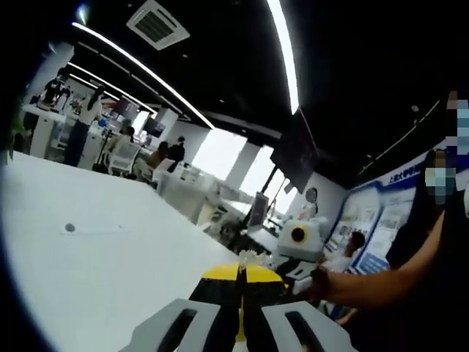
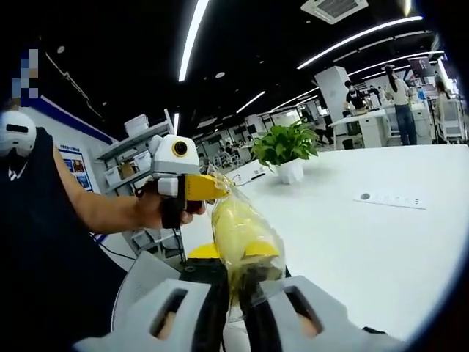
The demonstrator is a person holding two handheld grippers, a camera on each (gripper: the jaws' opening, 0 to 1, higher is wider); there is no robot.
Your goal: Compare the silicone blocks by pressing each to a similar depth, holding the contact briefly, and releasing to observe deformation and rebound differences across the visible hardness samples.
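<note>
Clear plastic of a bag (image 2: pixel 238 235) holding a yellow block (image 2: pixel 233 229) is pinched between both closed grippers, left (image 2: pixel 212 187) and right (image 2: pixel 236 282), above the white table (image 2: pixel 366 242).

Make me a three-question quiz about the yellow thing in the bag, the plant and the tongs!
1. Where is the potted plant?
A. on the white table
B. on the floor
C. on a shelf

2. What colour is the thing inside the clear plastic bag?
A. red
B. yellow
C. blue

3. What are the right tongs doing?
A. gaping open over nothing
B. lying flat on the table
C. pinching the bag's lower end

Answers: 1 A, its white pot stands on the tabletop. 2 B, yellow shows through the plastic. 3 C, the jaws close on the bag, whose other end reaches the left tongs.
</note>
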